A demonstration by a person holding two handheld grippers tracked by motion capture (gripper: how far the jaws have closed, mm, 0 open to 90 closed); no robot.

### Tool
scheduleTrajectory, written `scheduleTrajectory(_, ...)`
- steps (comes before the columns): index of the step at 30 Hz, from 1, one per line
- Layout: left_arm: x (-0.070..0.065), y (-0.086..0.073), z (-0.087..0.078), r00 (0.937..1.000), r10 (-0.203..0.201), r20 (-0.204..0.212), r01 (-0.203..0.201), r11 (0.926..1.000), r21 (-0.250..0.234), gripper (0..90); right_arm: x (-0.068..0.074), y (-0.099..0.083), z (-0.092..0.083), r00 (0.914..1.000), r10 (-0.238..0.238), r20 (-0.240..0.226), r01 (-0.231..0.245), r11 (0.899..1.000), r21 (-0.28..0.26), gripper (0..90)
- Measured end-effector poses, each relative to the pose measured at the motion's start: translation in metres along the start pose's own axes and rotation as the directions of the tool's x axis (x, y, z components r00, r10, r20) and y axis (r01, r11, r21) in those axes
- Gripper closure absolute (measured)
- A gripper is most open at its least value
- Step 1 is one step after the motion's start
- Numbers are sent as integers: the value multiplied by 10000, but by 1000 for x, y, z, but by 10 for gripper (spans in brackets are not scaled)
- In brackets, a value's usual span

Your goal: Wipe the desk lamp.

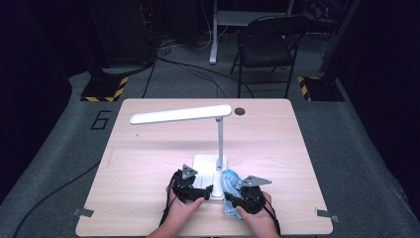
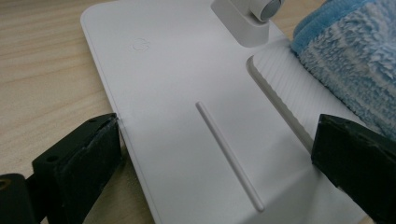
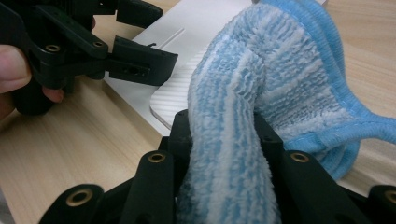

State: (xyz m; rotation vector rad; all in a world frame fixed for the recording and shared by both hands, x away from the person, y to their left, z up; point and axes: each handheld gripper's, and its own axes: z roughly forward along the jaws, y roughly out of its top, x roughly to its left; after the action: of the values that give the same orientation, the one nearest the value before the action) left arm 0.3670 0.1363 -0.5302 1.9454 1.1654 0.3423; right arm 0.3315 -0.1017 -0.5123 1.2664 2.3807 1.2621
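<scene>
A white desk lamp stands on the wooden table, its flat base (image 1: pixel 210 162) near the front and its long head (image 1: pixel 181 115) reaching left. My left gripper (image 1: pixel 205 191) straddles the base (image 2: pixel 187 70), one jaw pressed on each side edge, so my left gripper (image 2: pixel 217 130) is shut on it. The right gripper (image 1: pixel 231 192) is shut on a folded blue and white striped cloth (image 1: pixel 229 181). The cloth (image 3: pixel 280 70) bulges up between the jaws of the right gripper (image 3: pixel 223 123) and lies over the base's ribbed right part. The cloth (image 2: pixel 350 60) is fluffy. The left gripper (image 3: pixel 168 35) shows at the upper left.
The lamp's thin post (image 1: pixel 219 136) rises from the base's far end. A dark round hole (image 1: pixel 239 111) sits by the table's (image 1: pixel 148 163) far edge. A black folding chair (image 1: pixel 267 44) and striped stand feet (image 1: pixel 101 89) are on the floor beyond.
</scene>
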Motion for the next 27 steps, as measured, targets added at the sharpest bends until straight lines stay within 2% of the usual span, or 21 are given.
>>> scheduleTrajectory(3, 0, 0, 0, 10000, -15, 3, 15, 10000, -15, 16, -5, 2, 2, 9990, 398, -189, -399, 9992, -25, 678)
scheduleTrajectory(6, 0, 0, 0, 10000, -22, -2, 22, 10000, -25, 16, -8, 4, 5, 9989, 440, -169, -442, 9990, -115, 679)
scheduleTrajectory(10, 0, 0, 0, 10000, -36, 1, 36, 10000, -34, 16, -13, 8, 9, 9992, 395, 28, -395, 9990, -219, 678)
scheduleTrajectory(11, 1, 0, 0, 10000, 86, 3, -86, 9999, 59, 16, -14, 9, 10, 9991, 422, 67, -420, 9988, -261, 678)
scheduleTrajectory(15, 1, 0, -1, 9999, 139, 10, -139, 9999, 97, 16, -18, 14, 14, 9987, 453, 237, -447, 9987, -258, 676)
scheduleTrajectory(19, 1, 0, -1, 9999, 130, 12, -130, 9999, 98, 16, -23, 19, 18, 9974, 626, 349, -614, 9976, -331, 673)
scheduleTrajectory(22, 1, 0, -1, 10000, 73, 19, -73, 9999, 88, 16, -29, 22, 22, 9949, 907, 438, -881, 9945, -574, 665)
scheduleTrajectory(25, 1, 0, -1, 9999, 125, 16, -125, 9999, 98, 16, -30, 23, 23, 9936, 920, 660, -869, 9933, -758, 632)
scheduleTrajectory(27, 1, 0, -1, 9999, 129, 24, -129, 9999, 104, 16, -29, 22, 21, 9932, 669, 950, -588, 9946, -850, 595)
